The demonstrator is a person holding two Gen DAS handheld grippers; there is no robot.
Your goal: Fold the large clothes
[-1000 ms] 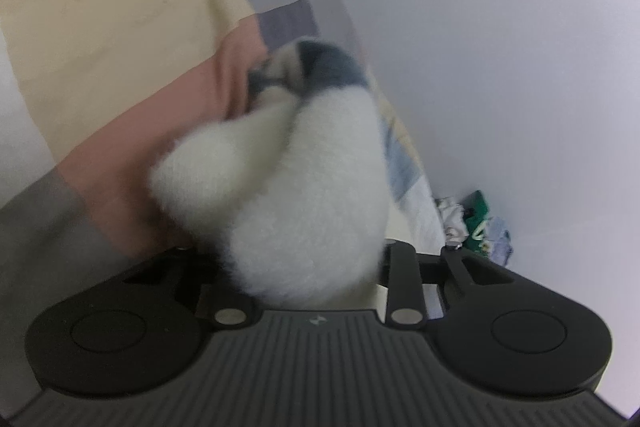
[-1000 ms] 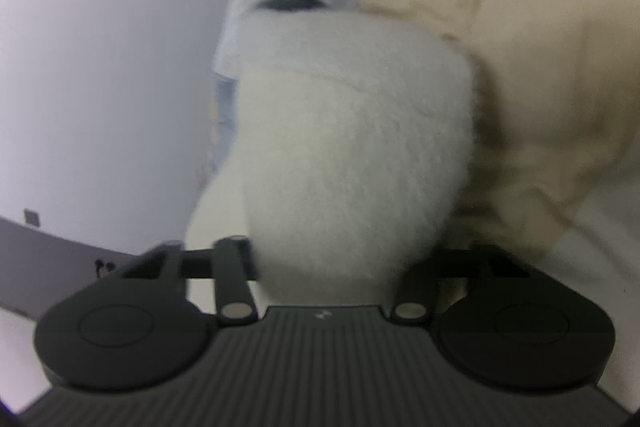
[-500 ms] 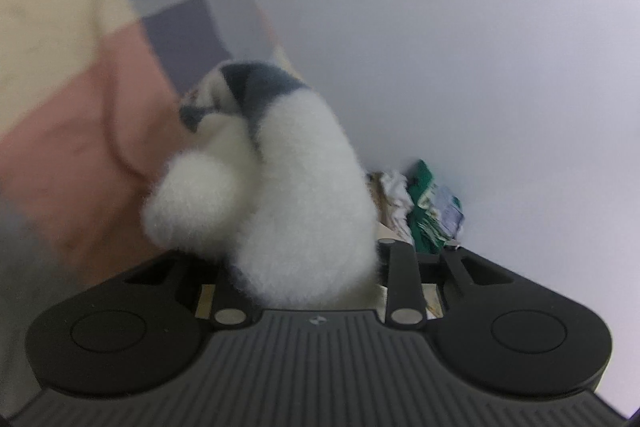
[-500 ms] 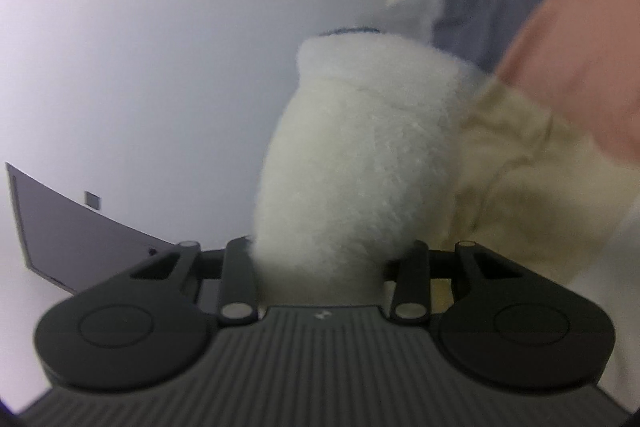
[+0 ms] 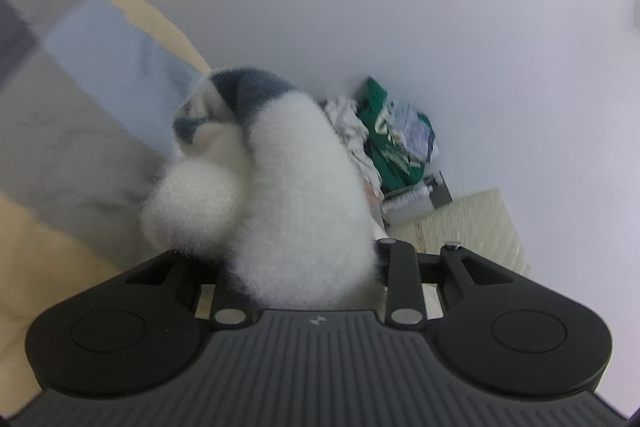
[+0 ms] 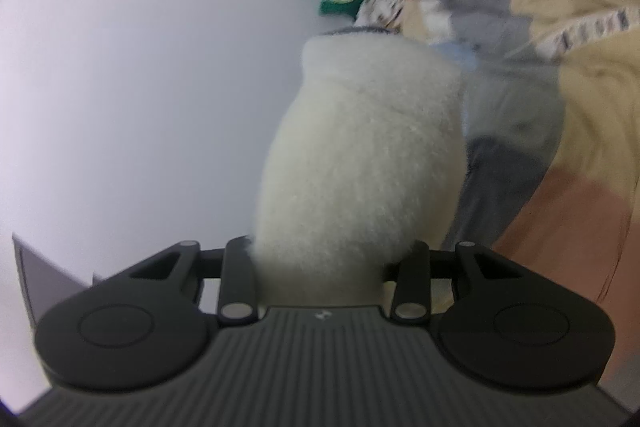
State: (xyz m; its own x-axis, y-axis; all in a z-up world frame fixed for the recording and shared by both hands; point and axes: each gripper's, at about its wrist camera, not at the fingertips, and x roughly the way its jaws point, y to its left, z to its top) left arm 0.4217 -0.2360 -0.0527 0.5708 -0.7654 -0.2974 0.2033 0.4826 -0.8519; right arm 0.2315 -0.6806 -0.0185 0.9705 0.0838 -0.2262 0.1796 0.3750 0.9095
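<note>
Left wrist view shows the fluffy white garment (image 5: 304, 211) bunched in my left gripper (image 5: 308, 291), my right gripper (image 6: 326, 275) pinching another part of it, both lifted above the patchwork bedspread (image 6: 592, 99); I judge this the carry, and next needs spreading it flat.

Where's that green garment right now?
The green garment lies in the clothes pile against the white wall, right of centre in the left wrist view, behind the fluffy white garment.

text: none legible | green garment (image 5: 394, 151) print — too blurred to read
</note>
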